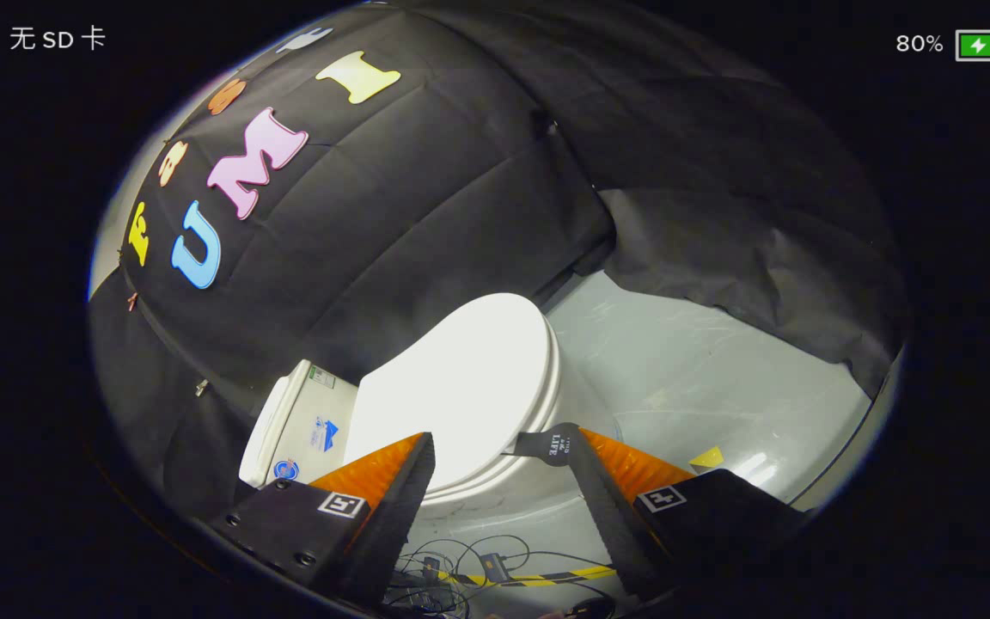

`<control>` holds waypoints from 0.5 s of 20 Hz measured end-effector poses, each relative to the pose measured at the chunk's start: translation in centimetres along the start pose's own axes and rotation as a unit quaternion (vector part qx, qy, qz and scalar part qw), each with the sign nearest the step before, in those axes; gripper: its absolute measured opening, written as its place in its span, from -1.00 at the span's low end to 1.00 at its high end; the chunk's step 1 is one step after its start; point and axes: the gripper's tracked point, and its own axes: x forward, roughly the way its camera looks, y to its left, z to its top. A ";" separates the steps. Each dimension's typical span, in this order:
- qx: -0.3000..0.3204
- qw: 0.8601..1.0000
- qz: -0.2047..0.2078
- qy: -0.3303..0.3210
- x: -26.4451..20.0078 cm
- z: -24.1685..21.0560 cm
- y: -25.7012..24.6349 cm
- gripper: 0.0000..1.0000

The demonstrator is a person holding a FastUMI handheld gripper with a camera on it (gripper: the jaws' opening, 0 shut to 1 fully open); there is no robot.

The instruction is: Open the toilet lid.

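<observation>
I see one toilet, its tank [289,421] beyond my left finger [392,490]. One white lid [461,378] lies down flat on the bowl, just ahead of and between my two fingers. The gripper [499,464] stands wide apart, holding nothing. One black pull tab [551,444] sticks out from the lid's rim, touching my right finger [602,486]. Cables [461,567] lie on the grey floor [701,361] below.

Grey floor [718,361] — black cables [452,572], yellow-black striped tape [546,578], small yellow marker [708,457] lying on it.
</observation>
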 end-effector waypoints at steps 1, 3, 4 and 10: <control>0.010 1.000 0.000 0.011 0.6 -0.3 -0.7 0.98; 0.029 0.999 -0.004 0.031 2.3 -1.0 -2.5 0.97; 0.036 0.999 -0.009 0.040 3.1 -1.3 -3.5 0.98; 0.101 0.991 0.016 0.089 6.5 -3.1 -5.3 0.86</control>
